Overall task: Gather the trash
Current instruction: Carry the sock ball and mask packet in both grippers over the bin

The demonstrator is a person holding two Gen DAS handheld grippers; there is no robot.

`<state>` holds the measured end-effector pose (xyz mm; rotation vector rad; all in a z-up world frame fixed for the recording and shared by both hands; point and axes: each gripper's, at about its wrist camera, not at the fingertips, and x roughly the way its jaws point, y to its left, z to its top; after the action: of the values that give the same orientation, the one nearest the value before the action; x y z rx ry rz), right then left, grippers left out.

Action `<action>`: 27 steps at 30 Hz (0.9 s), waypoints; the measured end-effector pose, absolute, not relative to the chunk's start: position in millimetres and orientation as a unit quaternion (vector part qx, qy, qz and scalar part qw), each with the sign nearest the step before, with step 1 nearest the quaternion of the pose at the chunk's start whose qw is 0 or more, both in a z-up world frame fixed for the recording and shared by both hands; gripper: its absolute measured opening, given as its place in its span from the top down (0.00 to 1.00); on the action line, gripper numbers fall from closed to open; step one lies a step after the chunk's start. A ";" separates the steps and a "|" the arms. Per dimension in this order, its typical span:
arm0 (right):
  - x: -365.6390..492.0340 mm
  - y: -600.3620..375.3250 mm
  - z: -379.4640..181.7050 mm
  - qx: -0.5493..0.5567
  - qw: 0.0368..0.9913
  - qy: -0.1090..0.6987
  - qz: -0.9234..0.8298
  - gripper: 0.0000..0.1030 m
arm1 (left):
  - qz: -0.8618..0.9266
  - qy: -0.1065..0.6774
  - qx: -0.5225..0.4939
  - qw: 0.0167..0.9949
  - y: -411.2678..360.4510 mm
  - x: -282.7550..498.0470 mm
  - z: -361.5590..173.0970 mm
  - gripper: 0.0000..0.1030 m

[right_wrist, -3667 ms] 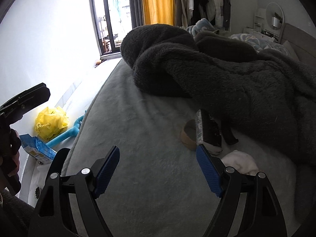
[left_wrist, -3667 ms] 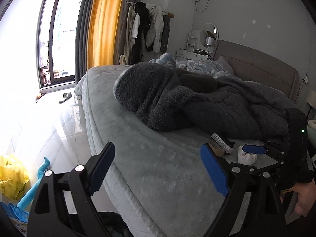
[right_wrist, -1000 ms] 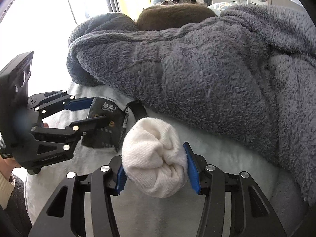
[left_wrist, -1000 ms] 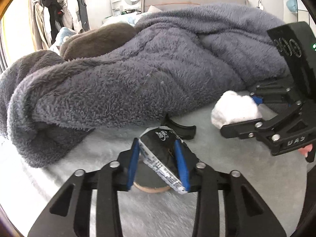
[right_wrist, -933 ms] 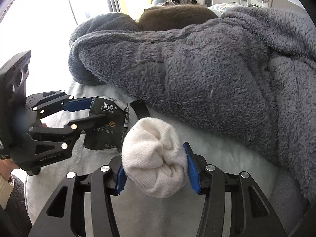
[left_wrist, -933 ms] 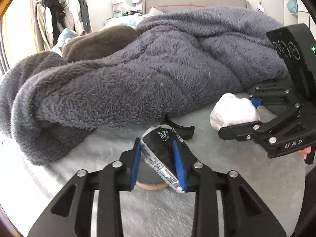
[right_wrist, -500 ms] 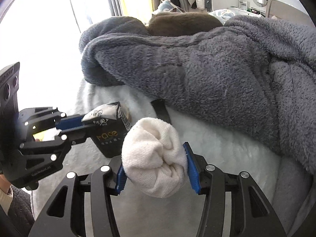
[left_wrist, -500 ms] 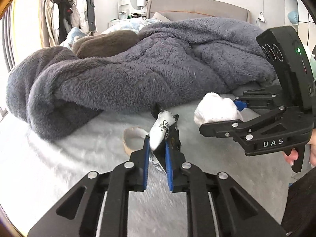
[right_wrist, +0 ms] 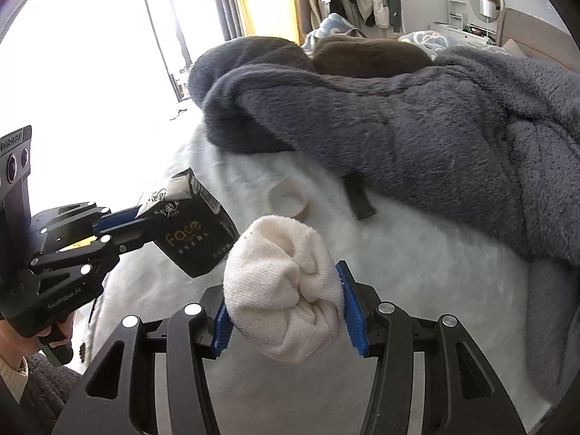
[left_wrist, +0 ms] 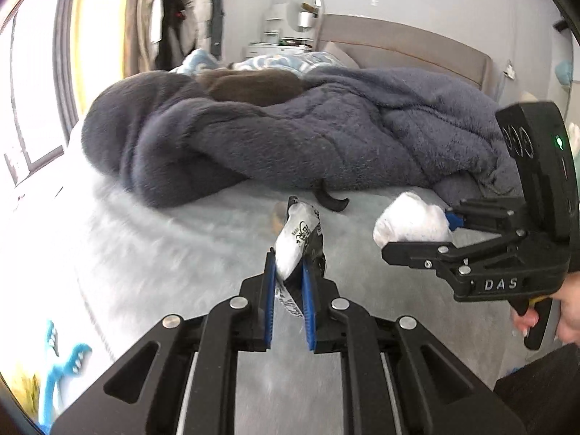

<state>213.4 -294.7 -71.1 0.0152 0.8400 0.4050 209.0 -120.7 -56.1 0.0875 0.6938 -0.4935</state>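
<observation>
Bedroom; a bed [left_wrist: 152, 253] with pale plush cover fills both views. The bed serves as landmark.

Nearest, above the bed's near edge: left gripper [left_wrist: 288, 301], blue pads clamped together on a black tissue packet [left_wrist: 299, 239]; packet stands up from the jaws, clear of the cover. In the right wrist view the same packet [right_wrist: 192, 232] shows gold lettering, its top torn open; contents not visible.

Just beside it, also above the cover: right gripper [right_wrist: 286, 308], pads pressed on a rolled white sock [right_wrist: 286, 290]. The sock [left_wrist: 411, 223] bulges past the fingers.

Further in, lying on the cover: a tape roll [right_wrist: 288, 197], ring-shaped, hollow centre showing only bed cover; near it a black strap [right_wrist: 357, 195] poking from under a grey fleece blanket [right_wrist: 417, 137].

The blanket is heaped across the bed's middle; a brown blanket [right_wrist: 366, 58] lies behind it.

Beyond the bed's far side: hung clothes [left_wrist: 181, 18], headboard [left_wrist: 406, 50].
</observation>
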 end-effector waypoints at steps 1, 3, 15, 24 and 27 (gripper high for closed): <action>209.4 -290.7 -69.6 0.006 0.894 0.403 0.198 0.50 | -0.236 0.339 0.036 0.910 -115.3 204.5 -55.4 0.86; 202.1 -280.8 -67.4 0.003 0.894 0.399 0.203 0.50 | -0.223 0.341 0.030 0.913 -106.1 195.5 -55.2 0.85; 171.6 -225.3 -60.0 -0.001 0.893 0.383 0.235 0.50 | -0.154 0.321 0.004 0.935 -41.6 152.9 -41.9 0.85; 163.2 -175.4 -59.9 -0.019 0.887 0.379 0.263 0.50 | -0.104 0.320 0.000 0.942 13.1 136.9 -41.7 0.85; 165.4 -159.8 -59.3 -0.022 0.884 0.379 0.271 0.50 | -0.087 0.331 -0.002 0.940 33.8 136.8 -48.0 0.85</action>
<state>165.4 -159.8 -59.3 -0.0452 0.7886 0.5644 136.8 33.8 -48.0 -0.0031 0.6761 -0.1775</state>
